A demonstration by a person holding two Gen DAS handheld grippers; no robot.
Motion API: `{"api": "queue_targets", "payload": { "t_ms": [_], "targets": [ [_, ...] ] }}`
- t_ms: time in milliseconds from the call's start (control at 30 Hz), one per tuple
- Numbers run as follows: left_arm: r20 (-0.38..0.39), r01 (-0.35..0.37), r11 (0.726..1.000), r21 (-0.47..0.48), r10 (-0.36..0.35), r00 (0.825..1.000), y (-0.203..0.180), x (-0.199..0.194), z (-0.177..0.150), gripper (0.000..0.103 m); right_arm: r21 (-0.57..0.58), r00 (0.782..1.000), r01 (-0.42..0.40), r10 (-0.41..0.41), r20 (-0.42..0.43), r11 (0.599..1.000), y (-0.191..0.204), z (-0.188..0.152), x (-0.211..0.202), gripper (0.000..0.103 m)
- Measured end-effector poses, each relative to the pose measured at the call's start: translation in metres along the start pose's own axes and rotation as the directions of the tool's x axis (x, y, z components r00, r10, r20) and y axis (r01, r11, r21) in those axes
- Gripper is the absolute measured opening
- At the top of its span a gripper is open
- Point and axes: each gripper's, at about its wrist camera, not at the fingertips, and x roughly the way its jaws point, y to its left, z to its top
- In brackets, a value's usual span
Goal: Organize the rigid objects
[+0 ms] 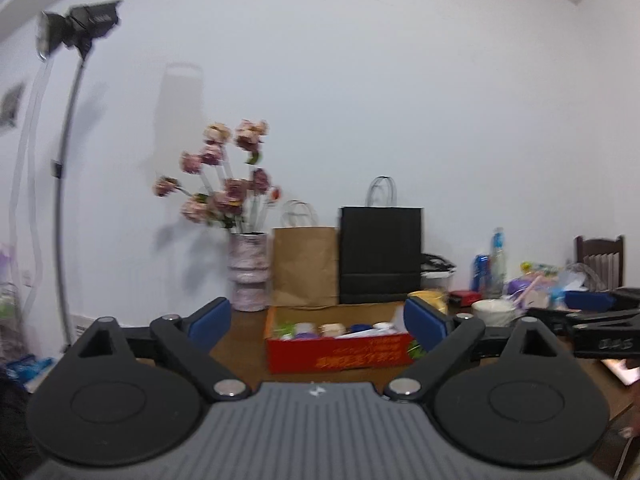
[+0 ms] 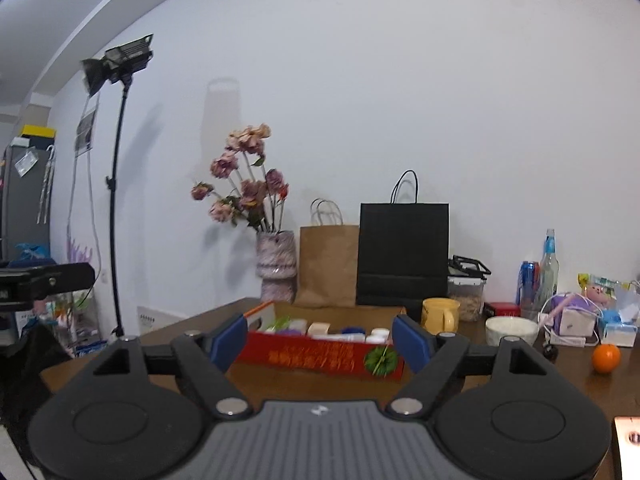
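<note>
Left gripper point(image 1: 318, 322) wide, right gripper point(image 2: 320, 342) wide, orange point(image 2: 606, 358) only in right view

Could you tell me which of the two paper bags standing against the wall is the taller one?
The black paper bag, right of the brown paper bag. Its top edge and handles rise clearly higher, and it is wider. The brown one stands next to the flower vase.

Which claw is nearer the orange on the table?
Right. The orange lies just right of the right claw; the left claw is further left, and its view doesn't show the orange.
</note>
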Motion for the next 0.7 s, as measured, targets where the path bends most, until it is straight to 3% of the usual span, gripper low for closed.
{"api": "queue_targets", "payload": {
  "t_ms": [133,267,367,500,700],
  "targets": [
    [-0.032,-0.04,0.999,-0.012,0.04,0.999,0.002,-0.034,-0.024,0.103,0.009,1.0,-0.001,0.001,-0.005,1.0,0.013,-0.022,-0.039,0.088],
    [-0.093,-0.047,0.999,-0.023,0.044,0.995,-0.003,-0.062,-0.047,0.103,0.029,0.999,0.031,-0.03,-0.015,0.999,0.019,-0.042,-0.074,0.092],
    [-0.097,-0.043,0.999,0.003,0.043,0.994,-0.01,-0.083,-0.059,0.103,0.041,0.998,0.06,-0.059,-0.025,0.997,0.023,-0.057,-0.097,0.093],
    [-0.077,-0.028,0.999,0.016,0.029,0.997,-0.013,-0.092,-0.058,0.103,0.049,0.996,0.09,-0.09,-0.003,0.995,0.023,-0.063,-0.109,0.1],
    [-0.07,-0.018,1.0,0.007,0.018,0.997,-0.014,-0.092,-0.057,0.103,0.045,0.997,0.077,-0.077,0.016,0.996,0.027,-0.059,-0.111,0.101]
  ]
}}
